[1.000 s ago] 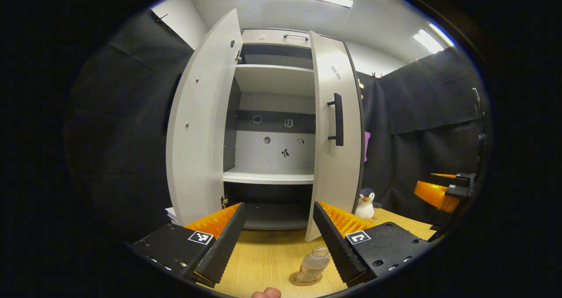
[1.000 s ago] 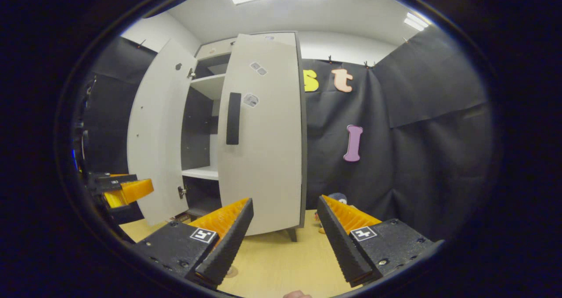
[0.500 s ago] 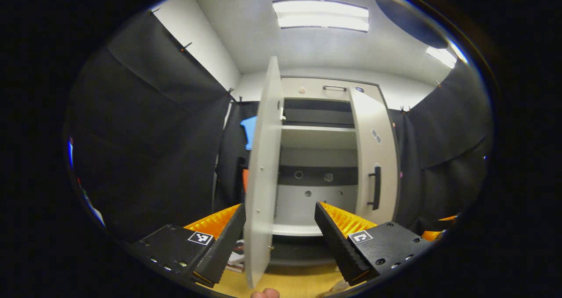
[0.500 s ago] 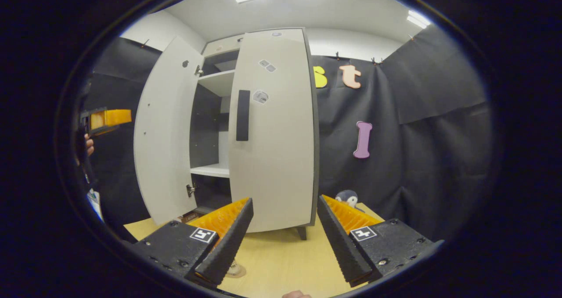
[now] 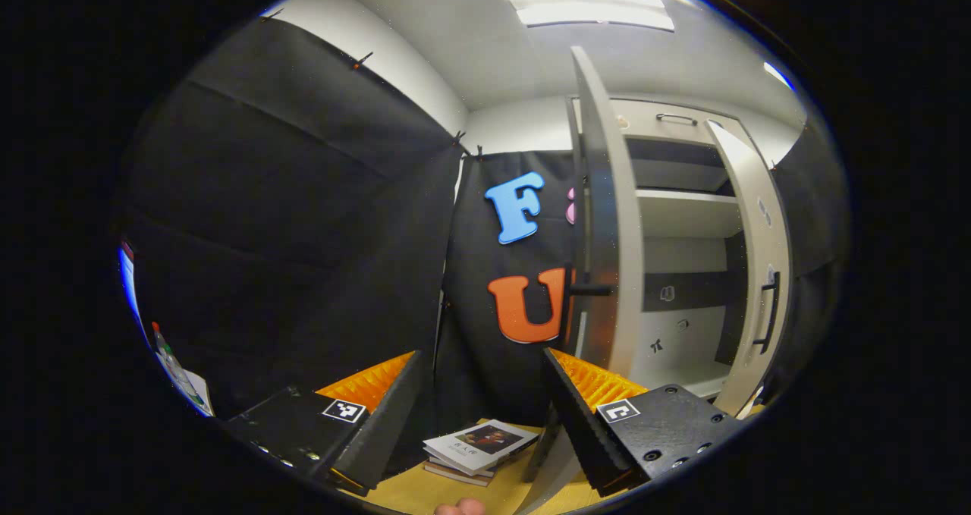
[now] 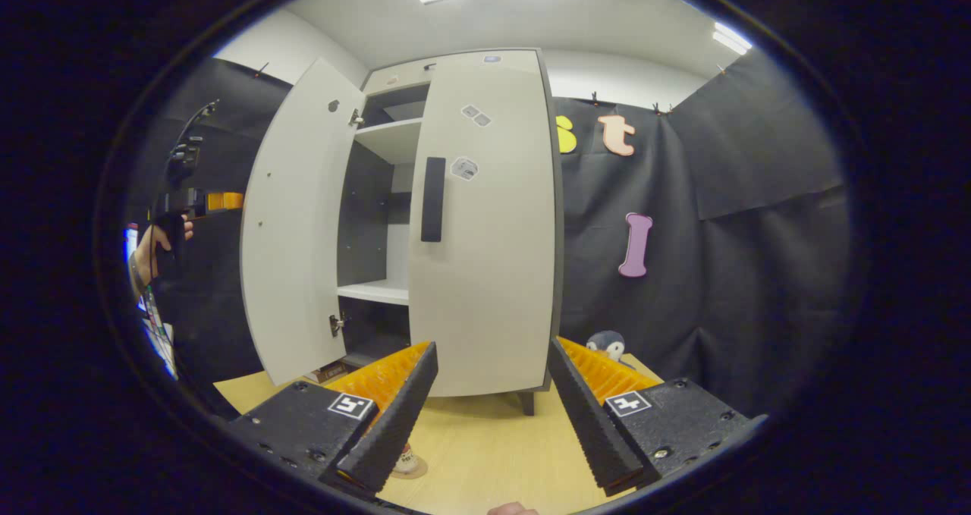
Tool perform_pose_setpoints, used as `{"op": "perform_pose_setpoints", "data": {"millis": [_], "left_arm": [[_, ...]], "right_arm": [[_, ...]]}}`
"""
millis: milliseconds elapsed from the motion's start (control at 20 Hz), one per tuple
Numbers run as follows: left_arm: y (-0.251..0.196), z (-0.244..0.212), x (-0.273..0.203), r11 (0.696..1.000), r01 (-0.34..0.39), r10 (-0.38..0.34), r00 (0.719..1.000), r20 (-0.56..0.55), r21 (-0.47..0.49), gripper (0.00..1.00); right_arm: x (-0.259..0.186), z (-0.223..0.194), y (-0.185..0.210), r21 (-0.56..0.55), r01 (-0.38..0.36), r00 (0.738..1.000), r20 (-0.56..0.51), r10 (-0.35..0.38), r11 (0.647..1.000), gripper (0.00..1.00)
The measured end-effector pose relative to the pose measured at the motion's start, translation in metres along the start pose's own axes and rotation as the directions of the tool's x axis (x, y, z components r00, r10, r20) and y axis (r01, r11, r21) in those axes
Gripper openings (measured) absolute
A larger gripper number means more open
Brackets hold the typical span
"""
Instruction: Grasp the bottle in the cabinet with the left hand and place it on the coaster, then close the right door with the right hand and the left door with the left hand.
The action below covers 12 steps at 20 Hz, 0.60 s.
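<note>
- In the left gripper view, the left gripper (image 5: pixel 485 416) has its fingers spread wide with nothing between them, held in the air over the near edge of the counter (image 5: pixel 455 491).
- Ahead of it, the left door (image 5: pixel 603 219) of the cabinet (image 5: pixel 686 219) stands open and shows almost edge-on, its dark handle (image 5: pixel 588 290) sticking out to the left.
- The right door (image 5: pixel 762 272) is partly open at the far right, and pale shelves show between the two doors.
- A small stack of books (image 5: pixel 478 448) lies on the counter between the fingers, near the foot of the left door.
- In the right gripper view, the right gripper (image 6: pixel 493 416) is also open and empty, held above the counter (image 6: pixel 485 454) and facing the front of the right door (image 6: pixel 489 227).
- That door's handle (image 6: pixel 432 199) is upright near its left edge; the door is close to shut but not flush.
- The left door (image 6: pixel 296 219) swings wide open to the left.
- The bottle (image 6: pixel 400 458) stands on the coaster (image 6: pixel 413 469) on the counter, mostly hidden behind the right gripper's left finger.
- The left gripper (image 6: pixel 201 200) shows far left, held by a hand (image 6: pixel 148 246), beyond the open left door.
- A plush penguin (image 6: pixel 607 344) sits at the cabinet's right.
</note>
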State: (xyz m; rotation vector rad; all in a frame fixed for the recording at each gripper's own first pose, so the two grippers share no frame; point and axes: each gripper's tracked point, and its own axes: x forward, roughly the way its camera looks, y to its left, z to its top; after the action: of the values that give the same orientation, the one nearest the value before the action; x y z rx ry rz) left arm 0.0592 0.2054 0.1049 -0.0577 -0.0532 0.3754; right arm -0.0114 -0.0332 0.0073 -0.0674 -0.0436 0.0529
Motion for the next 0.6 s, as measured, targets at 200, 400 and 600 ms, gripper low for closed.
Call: {"op": "perform_pose_setpoints", "data": {"millis": [200,400,600], "left_arm": [[0.009,-0.017,0.008,0.999,-0.024,0.023,0.999,-0.036,-0.034,0.95],[0.01,-0.01,0.011,0.999,-0.036,0.036,0.999,-0.004,0.036,0.94],[0.008,-0.007,0.01,0.994,-0.045,0.043,0.999,0.017,0.101,0.93]], "right_arm": [[-0.002,-0.005,-0.018,0.003,0.045,0.999,-0.016,-0.045,0.999,0.96],[-0.004,-0.005,-0.03,0.007,0.078,0.997,-0.02,-0.078,0.997,0.96],[0.0,-0.002,-0.032,0.019,0.081,0.997,-0.014,-0.081,0.997,0.96]]}}
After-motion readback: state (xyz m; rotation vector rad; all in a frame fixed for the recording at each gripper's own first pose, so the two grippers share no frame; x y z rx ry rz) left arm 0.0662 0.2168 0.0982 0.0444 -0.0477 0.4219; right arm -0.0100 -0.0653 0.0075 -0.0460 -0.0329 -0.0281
